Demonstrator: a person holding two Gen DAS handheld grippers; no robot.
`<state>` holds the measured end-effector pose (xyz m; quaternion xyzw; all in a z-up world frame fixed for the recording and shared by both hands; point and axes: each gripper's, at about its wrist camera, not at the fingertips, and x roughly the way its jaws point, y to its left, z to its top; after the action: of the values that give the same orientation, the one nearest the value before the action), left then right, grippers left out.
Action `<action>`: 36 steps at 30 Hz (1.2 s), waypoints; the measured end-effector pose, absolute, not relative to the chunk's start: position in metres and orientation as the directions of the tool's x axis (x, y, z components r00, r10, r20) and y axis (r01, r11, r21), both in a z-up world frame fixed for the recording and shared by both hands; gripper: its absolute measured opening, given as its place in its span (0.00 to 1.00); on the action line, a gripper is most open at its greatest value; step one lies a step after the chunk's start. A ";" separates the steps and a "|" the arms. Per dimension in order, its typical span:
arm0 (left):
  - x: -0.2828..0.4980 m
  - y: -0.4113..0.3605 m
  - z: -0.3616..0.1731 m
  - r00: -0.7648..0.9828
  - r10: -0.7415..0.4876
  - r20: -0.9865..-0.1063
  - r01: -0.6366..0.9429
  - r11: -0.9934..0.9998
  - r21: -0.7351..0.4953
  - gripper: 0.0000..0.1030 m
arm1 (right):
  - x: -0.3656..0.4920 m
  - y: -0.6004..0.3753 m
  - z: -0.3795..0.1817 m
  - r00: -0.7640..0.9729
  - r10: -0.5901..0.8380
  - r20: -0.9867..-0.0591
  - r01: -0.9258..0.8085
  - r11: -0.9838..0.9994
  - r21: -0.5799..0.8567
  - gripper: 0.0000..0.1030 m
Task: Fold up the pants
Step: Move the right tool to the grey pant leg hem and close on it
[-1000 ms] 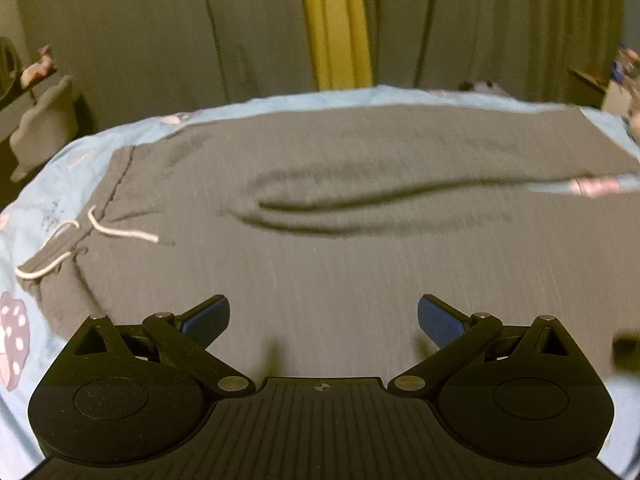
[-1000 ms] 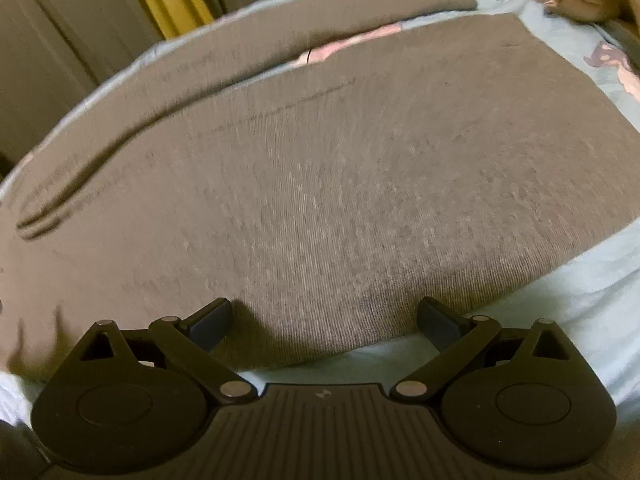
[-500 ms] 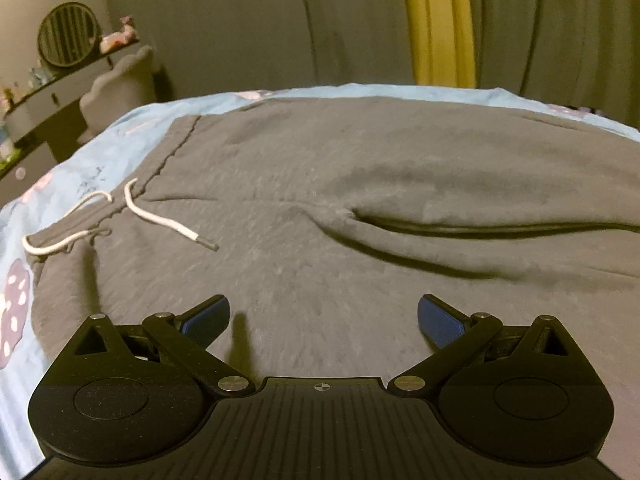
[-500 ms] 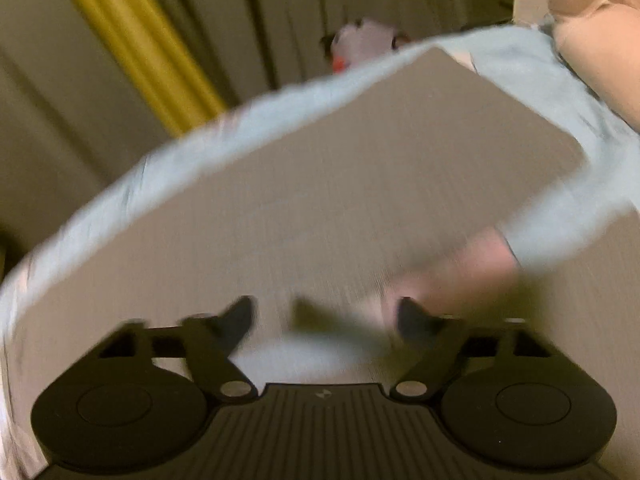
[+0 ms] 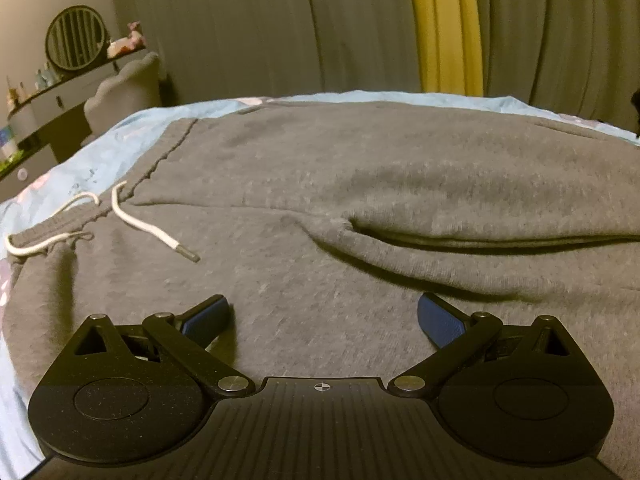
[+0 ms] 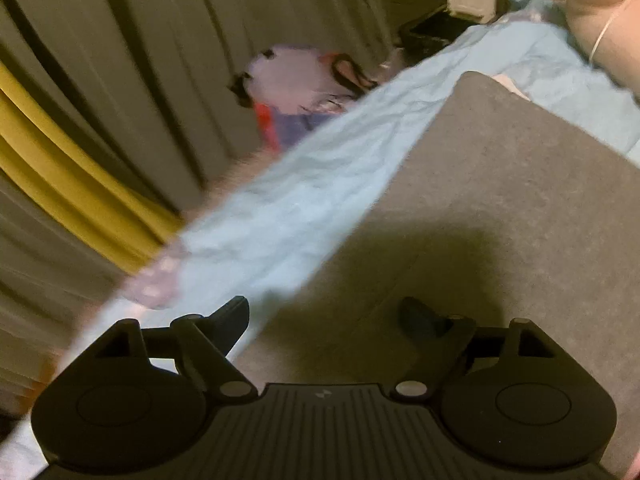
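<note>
Grey sweatpants lie spread across a light blue bed, both grippers spread wide above the fabric.

Left black two-finger gripper (image 5: 322, 316), jaws apart, holds nothing over the grey fleece sweatpants (image 5: 360, 184) lying flat on the light blue bedsheet (image 5: 92, 160); a white drawstring (image 5: 152, 232) trails from the waistband at left, a crease runs rightward. Beyond: grey curtains (image 5: 260, 28) with a yellow stripe, a dressing table with a round mirror (image 5: 76, 38). The right black gripper (image 6: 326, 316), also open and empty, alone shows the pants' straight edge (image 6: 500, 200) against the sheet (image 6: 320, 184), blurred, with a pale soft toy (image 6: 288, 76) beside the bed.
</note>
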<state>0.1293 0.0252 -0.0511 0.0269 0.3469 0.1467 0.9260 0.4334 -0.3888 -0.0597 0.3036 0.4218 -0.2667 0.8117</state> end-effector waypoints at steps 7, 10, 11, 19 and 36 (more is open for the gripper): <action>0.129 0.025 -0.054 0.723 0.282 -0.631 -0.249 0.958 0.142 1.00 | 0.437 -0.387 -0.065 0.452 -0.279 -0.847 0.674 0.729 0.119 0.04; 0.128 0.023 -0.055 0.727 0.285 -0.624 -0.245 0.958 0.153 1.00 | 0.413 -0.406 -0.059 0.524 -0.198 -0.828 0.651 0.720 0.240 0.01; 0.128 0.023 -0.055 0.727 0.285 -0.624 -0.244 0.958 0.153 1.00 | 0.402 -0.411 -0.056 0.549 -0.178 -0.817 0.631 0.729 0.265 0.01; 0.125 0.020 -0.051 0.724 0.290 -0.626 -0.251 0.956 0.153 1.00 | 0.304 -0.421 -0.027 0.728 -0.077 -0.681 0.503 0.735 0.455 0.01; 0.121 0.032 -0.049 0.698 0.299 -0.651 -0.320 0.943 0.090 1.00 | 0.168 -0.392 -0.049 0.713 -0.155 -0.684 0.513 0.780 0.359 0.42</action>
<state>0.1208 0.0324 -0.0491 -0.0152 0.3503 0.1678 0.9213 0.1684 -0.3917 -0.0489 0.2729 0.3281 -0.1891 0.8844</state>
